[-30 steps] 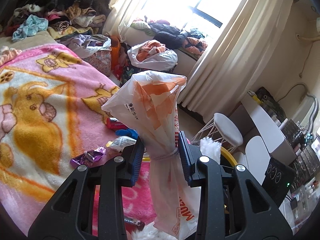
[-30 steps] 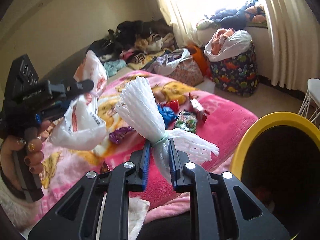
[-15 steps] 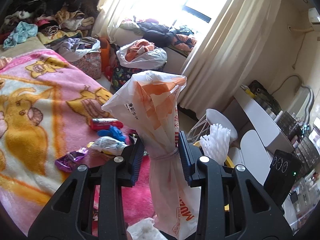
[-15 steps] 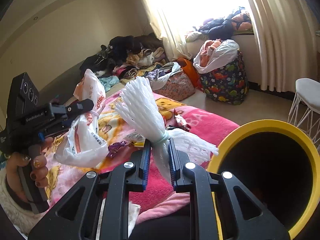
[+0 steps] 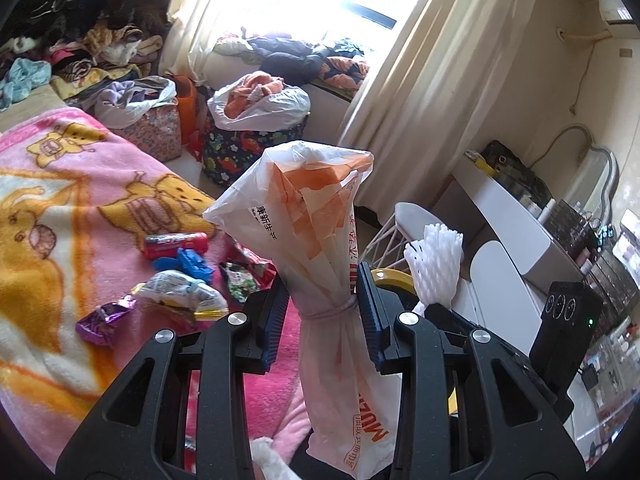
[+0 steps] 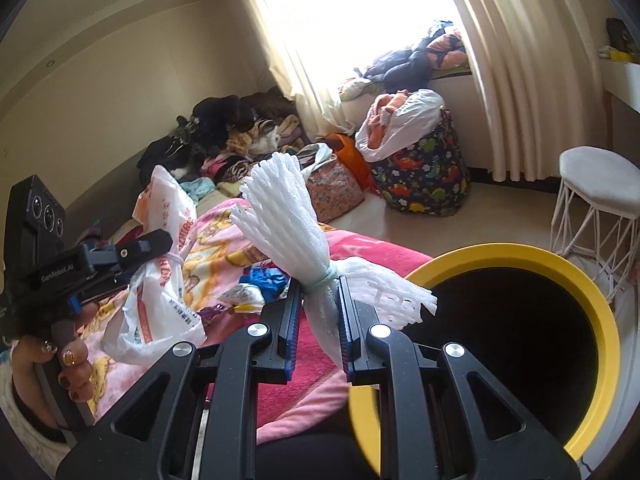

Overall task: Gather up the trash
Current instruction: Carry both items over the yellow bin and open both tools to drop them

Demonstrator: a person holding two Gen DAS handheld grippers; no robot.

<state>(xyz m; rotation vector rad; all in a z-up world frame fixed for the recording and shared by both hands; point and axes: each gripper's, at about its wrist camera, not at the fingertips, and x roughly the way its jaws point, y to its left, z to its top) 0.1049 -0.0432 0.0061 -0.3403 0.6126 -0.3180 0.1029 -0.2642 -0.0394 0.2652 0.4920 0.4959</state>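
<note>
Both tongs carry trash: left gripper (image 5: 322, 312) pinches the plastic bag (image 5: 304, 216), right gripper (image 6: 318, 312) pinches foam netting (image 6: 280, 216). Next, judging by position: drop into yellow bin (image 6: 600, 320), four o'clock.

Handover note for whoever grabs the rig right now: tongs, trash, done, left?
Left tongs: shut on the tied plastic bag, held above the bed.
Right tongs: shut on the white foam net, beside the yellow-rimmed bin.
Done: both pieces picked up; neither is in the bin yet.
Left: drop the net, then the bag, into the bin. Then clear the pink blanket: purple wrapper, red wrapper, blue wrapper, white packet.
</note>
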